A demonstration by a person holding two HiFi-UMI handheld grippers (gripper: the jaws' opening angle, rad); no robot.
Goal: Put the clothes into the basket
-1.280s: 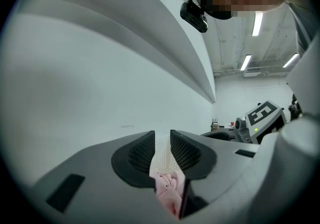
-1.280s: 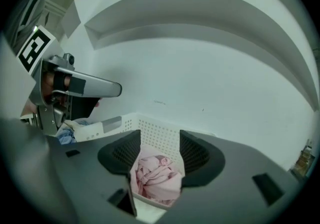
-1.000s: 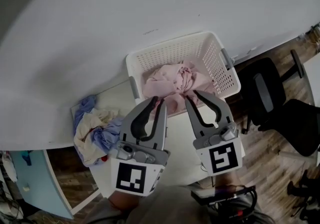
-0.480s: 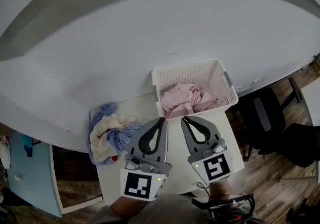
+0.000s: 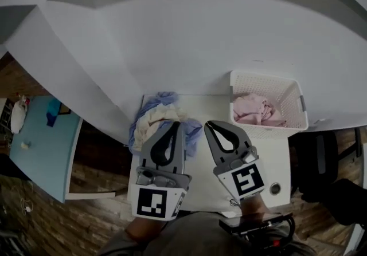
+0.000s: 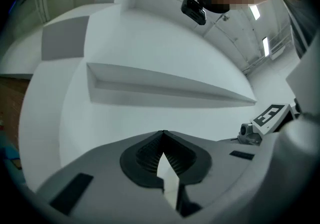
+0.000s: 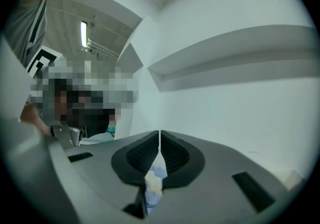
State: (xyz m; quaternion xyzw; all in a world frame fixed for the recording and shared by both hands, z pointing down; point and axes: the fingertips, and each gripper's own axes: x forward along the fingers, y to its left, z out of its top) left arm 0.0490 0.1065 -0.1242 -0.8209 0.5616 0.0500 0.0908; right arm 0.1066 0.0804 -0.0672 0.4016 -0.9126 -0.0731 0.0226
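Two hand-held grippers hang over a small white table, both clenched and both empty, their noses turned toward a plain white wall. The left gripper, carrying a black-and-white marker cube, shows in the head view over the near edge of a rumpled pile of blue and cream clothes lying at the table's back left. In its own view the dark ribbed pads meet at the tip with nothing caught between them. The right gripper, with its own marker cube, is just beside it, between the pile and a white perforated plastic basket standing at the table's right end. Its pads are likewise pressed together at the tip; a scrap of blue and cream cloth glimpsed through the slot behind them is the pile below, not a catch. A crumpled pink garment already lies inside the basket, well apart from the pile on the tabletop. A black office chair stands on the wood-plank floor to the right, and a pale blue tabletop sits off to the left.
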